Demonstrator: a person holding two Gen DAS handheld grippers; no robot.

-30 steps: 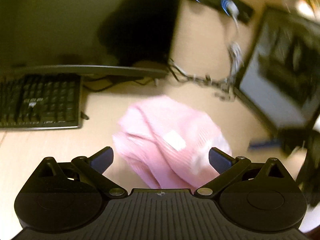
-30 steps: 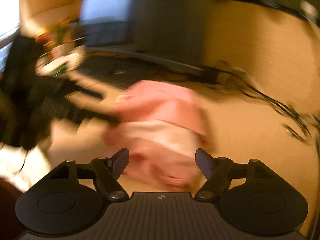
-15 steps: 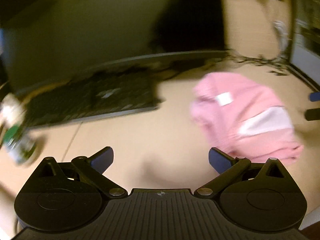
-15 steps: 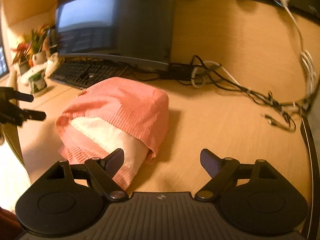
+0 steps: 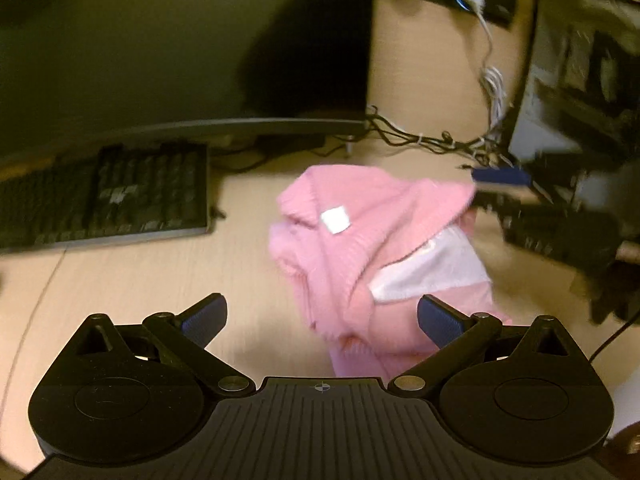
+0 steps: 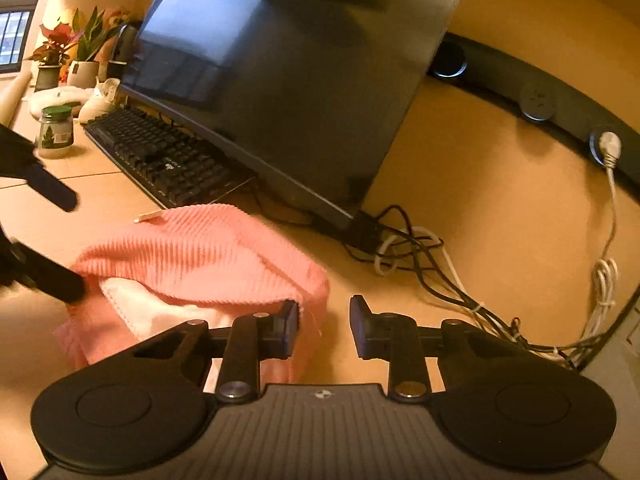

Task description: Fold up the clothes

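A pink ribbed knit garment [image 5: 344, 248] with a white panel and a small white tag lies bunched on the light wooden desk [image 5: 132, 280]. My left gripper [image 5: 320, 314] is open just short of it, and the garment's near edge reaches between its fingers on the right. In the right wrist view the garment [image 6: 200, 256] lies low and to the left. My right gripper [image 6: 324, 320] is closing, its jaws narrow; the garment's right edge lies between them against the left pad, with a gap before the right pad. The left gripper [image 6: 76, 248] shows at the garment's far side.
A dark monitor [image 6: 288, 80] and black keyboard [image 6: 160, 160] stand behind the garment. Tangled cables [image 6: 432, 264] run along the back right to a wall socket strip. A jar [image 6: 56, 132] and potted plants [image 6: 72, 48] sit far left. A second screen [image 5: 580, 72] stands right.
The right gripper's jaws went from wide to narrow and came in at the garment's right edge. The left view swung back, so the garment sits nearer its fingers again.
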